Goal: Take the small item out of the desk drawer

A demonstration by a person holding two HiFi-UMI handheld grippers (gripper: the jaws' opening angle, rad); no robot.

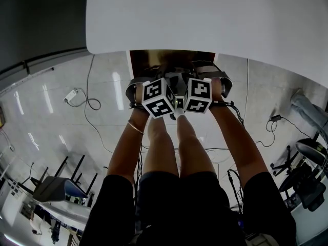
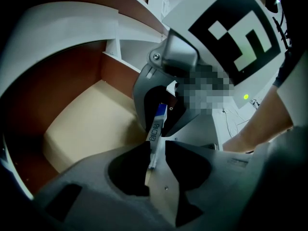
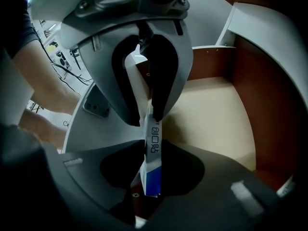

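Note:
A small flat white-and-blue packet [image 2: 155, 131] hangs between both grippers above the open desk drawer [image 1: 146, 60]. In the left gripper view my left gripper [image 2: 155, 150] is shut on the packet's white end, with the packet's blue end in the right gripper ahead of it. In the right gripper view my right gripper [image 3: 148, 170] is shut on the blue end [image 3: 151, 177], and the left gripper's fingers [image 3: 155, 105] pinch the packet higher up. In the head view the left gripper [image 1: 163, 82] and right gripper [image 1: 192, 81] stand side by side, marker cubes touching, pointing steeply down into the drawer.
The drawer has brown side walls and a beige floor [image 2: 86, 129] with nothing else seen on it. The white desk top [image 1: 215, 19] overhangs the drawer. Cables [image 1: 89, 101] and chair bases lie on the tiled floor either side of the person's legs.

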